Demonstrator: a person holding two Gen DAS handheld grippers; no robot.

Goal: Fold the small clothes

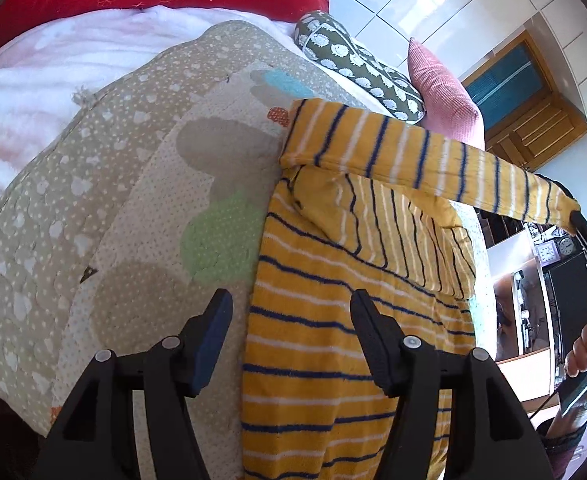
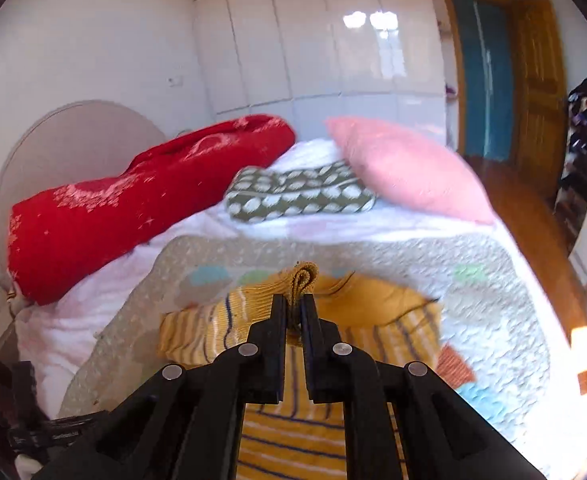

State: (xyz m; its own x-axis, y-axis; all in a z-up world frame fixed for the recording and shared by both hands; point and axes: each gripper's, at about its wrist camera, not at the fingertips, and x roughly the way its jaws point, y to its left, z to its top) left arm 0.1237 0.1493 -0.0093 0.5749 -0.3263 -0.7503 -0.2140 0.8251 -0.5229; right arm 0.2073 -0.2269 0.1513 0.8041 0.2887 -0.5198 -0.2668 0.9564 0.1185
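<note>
A small yellow garment (image 1: 333, 300) with navy and white stripes lies on a beige dotted quilt (image 1: 141, 184). My left gripper (image 1: 289, 312) is open and empty, hovering over the garment's left edge. My right gripper (image 2: 293, 304) is shut on the garment's sleeve cuff (image 2: 303, 278) and holds the sleeve (image 1: 433, 156) lifted and stretched across the body. In the left wrist view the right gripper (image 1: 577, 220) shows at the far right, held by a hand (image 1: 585, 344). The garment's body (image 2: 293, 432) lies below the right gripper.
A red blanket (image 2: 133, 196), an olive patterned cushion (image 2: 297, 192) and a pink pillow (image 2: 405, 168) lie at the head of the bed. A white blanket (image 1: 33, 92) lies beyond the quilt. A wooden door (image 2: 533, 80) and wooden floor (image 2: 533, 232) are to the right.
</note>
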